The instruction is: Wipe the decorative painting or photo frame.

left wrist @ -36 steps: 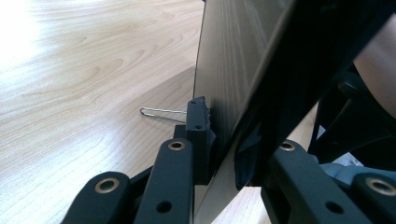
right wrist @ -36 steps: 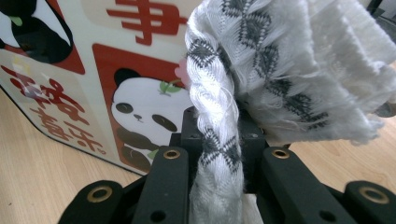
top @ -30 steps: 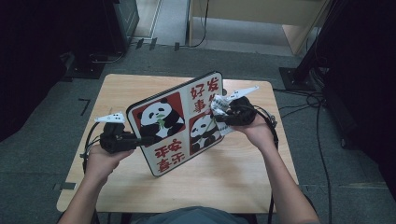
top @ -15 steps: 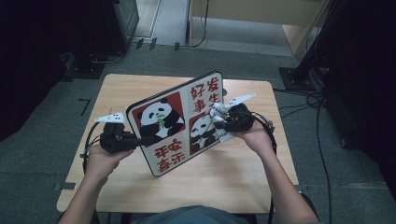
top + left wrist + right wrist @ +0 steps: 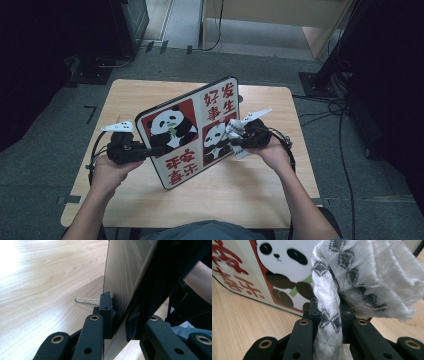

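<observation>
A flat board [image 5: 190, 132] printed with pandas and red characters is held tilted above the wooden table [image 5: 260, 185]. My left gripper [image 5: 147, 150] is shut on its left edge. In the left gripper view the pads [image 5: 106, 312] pinch the thin board [image 5: 125, 270] edge-on. My right gripper [image 5: 235, 142] is shut on a white cloth [image 5: 236, 131] with a grey diamond pattern, which lies against the lower right panda panel. In the right gripper view the bunched cloth [image 5: 367, 272] rises between the jaws of the right gripper [image 5: 329, 312], in front of the board [image 5: 282, 270].
A thin wire loop [image 5: 83, 300] sticks out beside the left pad over the table [image 5: 50, 277]. A forearm [image 5: 200, 280] shows behind the board. Around the table lie grey floor, cables [image 5: 345, 150] at the right and dark equipment [image 5: 125, 20] at the back left.
My right gripper has moved down the board's face with the cloth, toward the near edge. The left gripper and the board have stayed put.
</observation>
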`<state>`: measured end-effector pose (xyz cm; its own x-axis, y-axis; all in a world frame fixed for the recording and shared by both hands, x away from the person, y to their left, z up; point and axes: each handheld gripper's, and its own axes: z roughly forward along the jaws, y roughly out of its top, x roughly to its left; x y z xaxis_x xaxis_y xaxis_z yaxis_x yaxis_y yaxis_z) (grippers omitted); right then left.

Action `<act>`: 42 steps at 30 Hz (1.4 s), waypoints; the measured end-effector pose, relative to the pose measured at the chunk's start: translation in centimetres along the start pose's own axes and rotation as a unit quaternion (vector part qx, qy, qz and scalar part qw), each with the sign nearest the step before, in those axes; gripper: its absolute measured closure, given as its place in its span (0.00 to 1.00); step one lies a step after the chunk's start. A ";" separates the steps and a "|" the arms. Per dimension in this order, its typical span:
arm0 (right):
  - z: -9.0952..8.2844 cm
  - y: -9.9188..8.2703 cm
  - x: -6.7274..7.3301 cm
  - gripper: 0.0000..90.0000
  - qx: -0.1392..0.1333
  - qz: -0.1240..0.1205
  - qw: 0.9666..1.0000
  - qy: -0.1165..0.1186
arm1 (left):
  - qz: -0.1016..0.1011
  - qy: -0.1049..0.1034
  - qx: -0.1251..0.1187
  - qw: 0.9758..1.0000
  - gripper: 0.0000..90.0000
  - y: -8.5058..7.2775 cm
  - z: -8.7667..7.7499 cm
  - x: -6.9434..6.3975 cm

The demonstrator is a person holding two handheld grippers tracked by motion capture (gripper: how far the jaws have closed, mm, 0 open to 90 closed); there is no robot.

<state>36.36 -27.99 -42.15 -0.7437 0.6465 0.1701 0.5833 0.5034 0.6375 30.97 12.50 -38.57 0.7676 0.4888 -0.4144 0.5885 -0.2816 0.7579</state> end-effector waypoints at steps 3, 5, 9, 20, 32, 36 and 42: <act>0.3 -0.2 0.0 0.87 0.012 0.000 1.000 -0.001 | 0.000 0.000 0.000 1.000 0.88 0.0 0.0 0.0; 0.6 -0.5 0.0 0.87 0.008 -0.002 1.000 0.002 | 0.000 0.000 0.001 1.000 0.88 0.0 0.0 0.0; 1.0 -1.1 0.0 0.87 0.018 0.004 1.000 0.004 | 0.000 -0.001 0.001 1.000 0.88 0.0 0.0 0.0; 2.1 -2.6 -0.6 0.87 0.035 0.019 0.999 0.009 | 0.000 -0.004 0.001 1.000 0.87 0.0 0.0 0.1; 2.0 -3.5 -0.9 0.87 0.058 0.043 0.997 0.020 | -0.004 -0.002 -0.003 1.000 0.87 -0.1 0.0 0.1; 1.3 -3.3 -0.9 0.87 0.048 0.042 0.998 0.014 | -0.005 -0.004 -0.005 1.000 0.87 -0.2 0.0 0.1; 0.0 -2.8 -1.0 0.88 0.026 0.045 0.999 0.008 | -0.007 -0.005 -0.008 1.000 0.87 -0.2 0.0 0.1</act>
<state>35.52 -30.02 -44.11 -0.6927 0.6811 0.2372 0.6636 0.4729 0.5797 30.97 12.58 -38.80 0.7614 0.4848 -0.4303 0.5957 -0.2616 0.7594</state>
